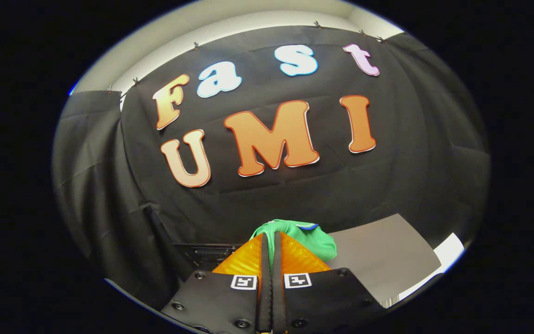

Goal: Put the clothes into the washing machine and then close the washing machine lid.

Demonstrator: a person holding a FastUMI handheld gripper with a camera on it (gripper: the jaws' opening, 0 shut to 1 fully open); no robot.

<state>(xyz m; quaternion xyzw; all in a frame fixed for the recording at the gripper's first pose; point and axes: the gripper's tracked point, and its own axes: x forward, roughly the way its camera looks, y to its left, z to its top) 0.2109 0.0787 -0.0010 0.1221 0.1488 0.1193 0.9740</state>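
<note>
My gripper point(270, 239) is held up in the air, its two fingers pressed together on a green garment point(311, 237). The cloth has a thin blue trim and bunches up just above and to the right of the fingertips. Part of it hangs behind the right finger point(300, 259). Below and left of the fingers lies a dark ribbed surface point(206, 254); I cannot tell whether it belongs to the washing machine.
A flat grey panel point(387, 257) lies to the right of the fingers, with a white strip point(450, 250) past its far edge. The booth's black cloth wall point(387, 185) stands close ahead and wraps round both sides.
</note>
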